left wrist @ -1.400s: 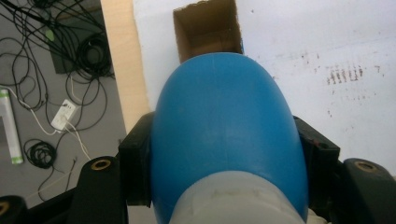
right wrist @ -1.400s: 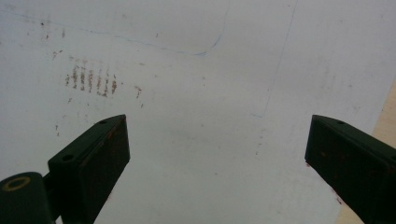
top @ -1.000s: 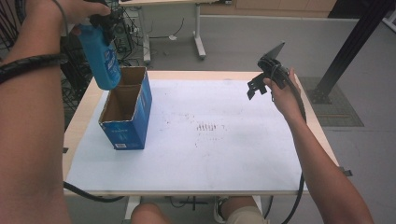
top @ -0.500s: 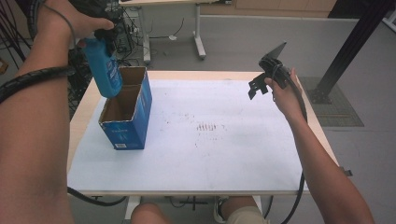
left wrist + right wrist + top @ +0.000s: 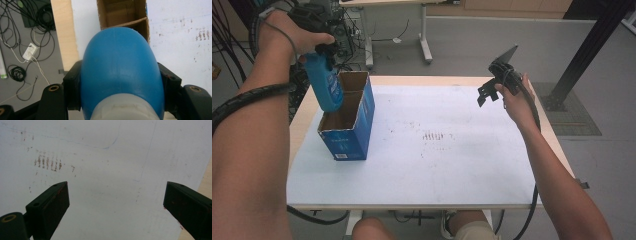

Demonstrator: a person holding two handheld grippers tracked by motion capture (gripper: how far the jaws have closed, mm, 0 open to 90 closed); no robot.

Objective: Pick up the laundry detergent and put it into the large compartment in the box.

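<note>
Left gripper (image 5: 120, 100) pinches the blue bottle (image 5: 326, 85) above the cardboard box (image 5: 349, 127); right gripper (image 5: 116, 202) is spread wide.

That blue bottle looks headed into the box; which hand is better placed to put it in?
Left: its gripper already clamps the blue bottle right above the box. The right gripper is open, over bare table.

Our two hand-held grippers.
We see black blocky jaws with brass-ringed screw holes on the left gripper (image 5: 120, 82) and right gripper (image 5: 117, 205); black ribbed cables (image 5: 242, 100) trail behind; bare forearms.
</note>
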